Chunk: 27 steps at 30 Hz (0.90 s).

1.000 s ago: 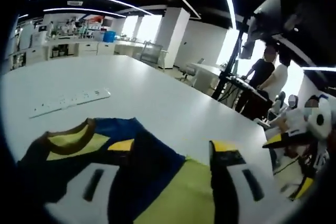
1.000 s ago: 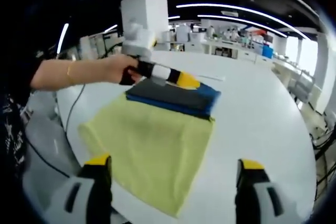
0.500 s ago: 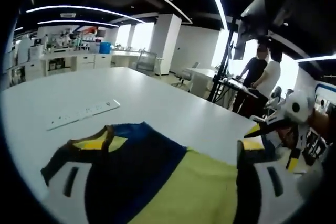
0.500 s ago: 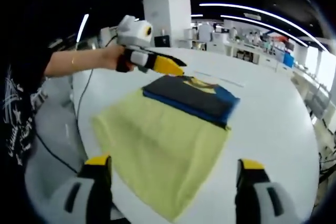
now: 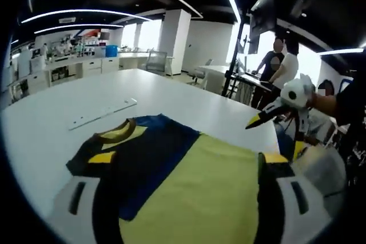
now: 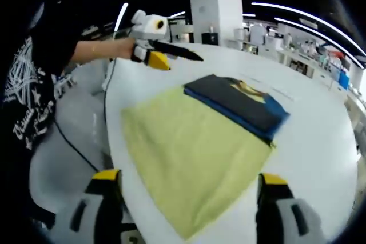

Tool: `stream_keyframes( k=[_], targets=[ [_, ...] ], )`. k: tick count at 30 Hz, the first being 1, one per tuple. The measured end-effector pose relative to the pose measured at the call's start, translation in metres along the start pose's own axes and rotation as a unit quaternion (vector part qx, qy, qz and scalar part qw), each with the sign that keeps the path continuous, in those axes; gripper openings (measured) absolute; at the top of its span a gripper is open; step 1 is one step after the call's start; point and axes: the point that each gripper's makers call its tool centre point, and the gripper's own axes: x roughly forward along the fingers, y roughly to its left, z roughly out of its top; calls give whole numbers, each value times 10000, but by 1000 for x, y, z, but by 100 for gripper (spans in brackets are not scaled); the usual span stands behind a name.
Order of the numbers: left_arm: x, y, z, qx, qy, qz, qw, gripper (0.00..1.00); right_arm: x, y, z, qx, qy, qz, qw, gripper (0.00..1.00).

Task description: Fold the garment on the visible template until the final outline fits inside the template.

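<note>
The garment (image 6: 229, 104), a dark blue and yellow shirt, lies folded on the far part of the yellow template cloth (image 6: 194, 152), which is spread on the white desk (image 6: 320, 158). Its outline seems to sit inside the template, though its far edge is close to the template's edge, so the folding step looks finished or almost finished; the next move is probably to check the edges and tuck in anything that sticks out. The left gripper (image 6: 166, 55) is held by a hand (image 6: 117, 48) above the desk, well apart from the garment, with its jaws together and nothing between them. The right gripper (image 6: 186, 207) hovers above the near edge of the template with jaws wide apart and empty.
</note>
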Motion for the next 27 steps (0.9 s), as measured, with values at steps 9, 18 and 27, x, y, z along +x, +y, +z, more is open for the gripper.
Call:
stream_keyframes(
  k=[9,18,27],
  targets=[
    [-41,-10,-36,37,309,45,9995,98,6,2,-15,-155,226,132,9995,94],
    [-70,-22,-71,-202,364,186,9990,92,14,6,-38,-77,379,198,9991,89],
    [-79,-42,-112,-283,740,-14,9969,79,16,10,-46,-214,430,125,9988,81]
  ],
)
